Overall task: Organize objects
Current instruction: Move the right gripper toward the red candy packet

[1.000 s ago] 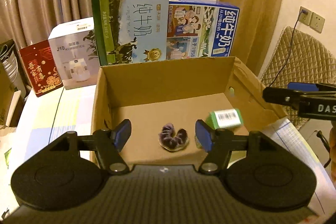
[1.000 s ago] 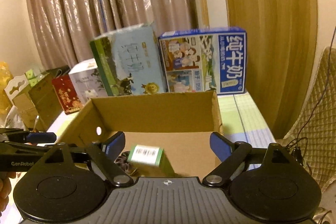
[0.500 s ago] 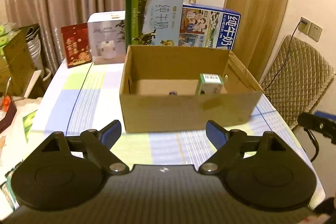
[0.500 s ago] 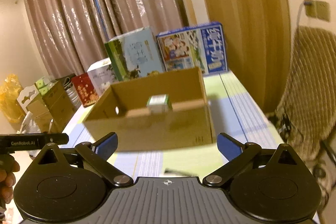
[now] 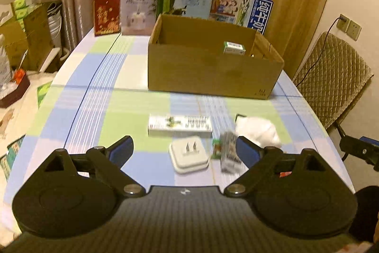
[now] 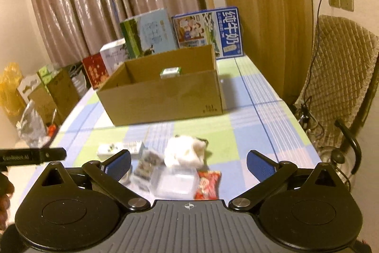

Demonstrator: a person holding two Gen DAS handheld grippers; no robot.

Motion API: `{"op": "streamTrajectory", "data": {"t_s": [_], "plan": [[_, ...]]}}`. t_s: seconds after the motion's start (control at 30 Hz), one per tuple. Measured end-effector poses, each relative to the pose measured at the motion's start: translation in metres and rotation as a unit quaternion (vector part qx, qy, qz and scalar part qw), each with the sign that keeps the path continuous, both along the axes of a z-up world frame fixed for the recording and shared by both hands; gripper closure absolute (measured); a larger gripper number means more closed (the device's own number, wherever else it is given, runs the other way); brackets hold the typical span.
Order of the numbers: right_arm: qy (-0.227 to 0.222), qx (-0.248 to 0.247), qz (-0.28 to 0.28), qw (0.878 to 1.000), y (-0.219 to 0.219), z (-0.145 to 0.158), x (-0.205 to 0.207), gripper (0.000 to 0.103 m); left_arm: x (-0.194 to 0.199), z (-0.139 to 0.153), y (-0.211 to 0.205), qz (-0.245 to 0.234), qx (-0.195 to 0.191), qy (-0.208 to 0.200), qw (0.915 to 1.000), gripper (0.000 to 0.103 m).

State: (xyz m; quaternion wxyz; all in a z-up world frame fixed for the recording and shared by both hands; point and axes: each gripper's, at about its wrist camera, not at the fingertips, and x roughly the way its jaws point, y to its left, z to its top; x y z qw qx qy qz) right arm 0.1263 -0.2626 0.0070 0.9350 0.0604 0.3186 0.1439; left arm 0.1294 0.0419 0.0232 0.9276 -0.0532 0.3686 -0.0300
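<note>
On the checkered tablecloth (image 5: 99,106), near the front edge, a small group of loose objects lies just ahead of both grippers. The left gripper (image 5: 183,151) has its jaws wide apart and opening further, and nothing is pressed between them; a white plug adapter (image 5: 189,154) with its two pins up lies on the cloth in the gap, and a long white flat box (image 5: 180,126) lies a little beyond it. A small blurred packet (image 5: 228,151) stands just beside the right blue fingertip (image 5: 246,151), and a white crumpled wad (image 5: 257,128) is behind that.

The right gripper (image 6: 188,164) is also spread wide, its jaws opening, and it holds nothing. A clear plastic case (image 6: 175,181) and a red snack packet (image 6: 208,184) lie on the cloth between its fingers, with the white wad just beyond them.

Further back, well apart from both tools, the open cardboard box (image 5: 208,72) stands on the table with a small green-and-white carton (image 5: 234,48) upright inside, at its right side.
</note>
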Motion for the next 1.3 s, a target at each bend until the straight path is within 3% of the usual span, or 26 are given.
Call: {"op": "streamTrajectory", "data": {"t_s": [0.33, 0.9, 1.13, 1.3], "plan": [[0.030, -0.009, 0.011, 0.999, 0.000, -0.023, -0.012, 0.002, -0.018, -0.012, 0.001, 0.003, 0.004, 0.010, 0.9999, 0.009], [0.074, -0.030, -0.007, 0.997, 0.006, -0.057, 0.012, 0.003, -0.002, -0.038, -0.006, -0.008, 0.015, 0.041, 0.9990, 0.008], [0.095, -0.032, -0.016, 0.995, 0.003, -0.073, 0.032, 0.028, 0.015, -0.056, -0.008, -0.010, 0.023, 0.053, 0.9983, 0.009], [0.109, -0.033, -0.019, 0.993, 0.003, -0.082, 0.047, 0.037, 0.030, -0.070, -0.008, -0.014, 0.029, 0.059, 0.9978, 0.011]]}}
